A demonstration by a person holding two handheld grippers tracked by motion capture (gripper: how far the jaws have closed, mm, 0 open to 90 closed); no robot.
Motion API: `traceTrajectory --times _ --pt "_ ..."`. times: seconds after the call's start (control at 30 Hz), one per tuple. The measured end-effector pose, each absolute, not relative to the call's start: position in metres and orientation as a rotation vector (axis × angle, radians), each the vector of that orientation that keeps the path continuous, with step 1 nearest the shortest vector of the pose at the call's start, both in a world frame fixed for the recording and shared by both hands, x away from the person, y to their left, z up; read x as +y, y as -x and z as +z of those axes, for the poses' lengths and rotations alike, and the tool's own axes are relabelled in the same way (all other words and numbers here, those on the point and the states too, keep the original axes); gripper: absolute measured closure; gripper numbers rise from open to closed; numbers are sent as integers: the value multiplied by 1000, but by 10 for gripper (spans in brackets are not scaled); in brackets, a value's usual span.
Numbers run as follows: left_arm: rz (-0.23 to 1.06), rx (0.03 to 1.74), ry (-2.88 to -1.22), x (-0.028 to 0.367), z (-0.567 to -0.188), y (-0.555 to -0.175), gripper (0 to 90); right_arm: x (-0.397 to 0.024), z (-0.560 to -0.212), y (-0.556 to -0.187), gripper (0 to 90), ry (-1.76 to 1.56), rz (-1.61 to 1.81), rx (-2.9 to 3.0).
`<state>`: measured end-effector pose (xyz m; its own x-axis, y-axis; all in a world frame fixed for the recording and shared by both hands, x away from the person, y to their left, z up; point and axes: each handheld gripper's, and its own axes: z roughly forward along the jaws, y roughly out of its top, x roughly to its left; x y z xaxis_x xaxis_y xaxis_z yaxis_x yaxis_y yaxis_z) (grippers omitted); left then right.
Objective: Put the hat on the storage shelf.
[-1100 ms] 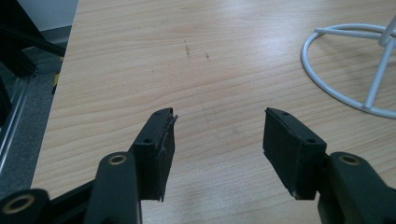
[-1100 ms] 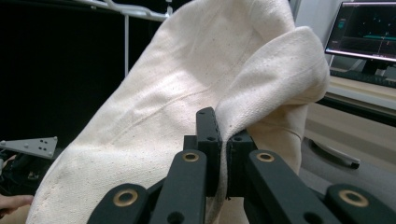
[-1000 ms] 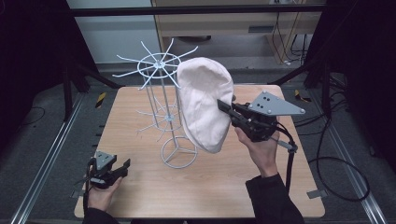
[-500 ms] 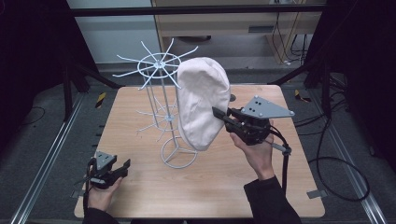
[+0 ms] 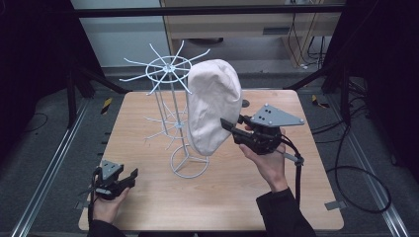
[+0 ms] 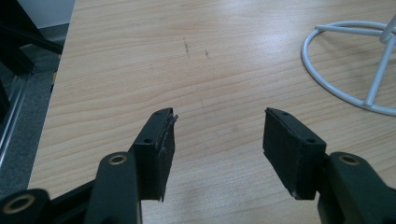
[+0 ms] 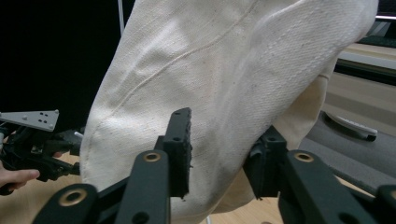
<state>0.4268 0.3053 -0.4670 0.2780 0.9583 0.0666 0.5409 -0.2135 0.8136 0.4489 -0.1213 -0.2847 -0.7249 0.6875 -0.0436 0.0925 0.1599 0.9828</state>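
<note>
A cream cloth cap (image 5: 213, 106) hangs from an arm of the white wire rack (image 5: 168, 66) at the table's middle. My right gripper (image 5: 228, 126) sits at the cap's lower right edge. Its jaws have just been opening. In the right gripper view the cap (image 7: 210, 60) bulges between the parted jaws of that gripper (image 7: 229, 135), and the pads no longer pinch it. My left gripper (image 5: 131, 177) rests low at the table's near left corner. It is open, with bare wood between its jaws (image 6: 217, 126).
The rack's ring base (image 5: 189, 165) stands on the wooden table (image 5: 148, 207), and its near rim (image 6: 327, 84) lies ahead and to the right of the left jaws. Thin wire arms stick out around the rack's pole. Dark floor, rails and cables surround the table.
The right gripper has shifted a little down and left, and its jaws have parted off the cap's edge. The cap now hangs straighter on the rack. The left hand has stayed put.
</note>
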Motion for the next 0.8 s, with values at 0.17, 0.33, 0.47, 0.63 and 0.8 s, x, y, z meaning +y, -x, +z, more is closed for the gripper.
traceTrajectory --times 0.17,0.33,0.47,0.63,0.8 --pt "770 1353 -1858 306 -467 -427 435 -121 -286 -449 507 -751 1589 1942" --pt "763 1356 -1854 306 -467 -426 429 -125 -287 -449 366 -785 1585 1899" --pt "765 1357 -1849 307 -467 -426 424 -130 -289 -447 297 -796 1581 1887" --pt "756 1364 -1845 306 -468 -426 414 -145 -298 -440 204 -827 1580 1875" --pt "754 1366 -1839 306 -468 -426 391 -165 -314 -432 141 -872 1600 1863"
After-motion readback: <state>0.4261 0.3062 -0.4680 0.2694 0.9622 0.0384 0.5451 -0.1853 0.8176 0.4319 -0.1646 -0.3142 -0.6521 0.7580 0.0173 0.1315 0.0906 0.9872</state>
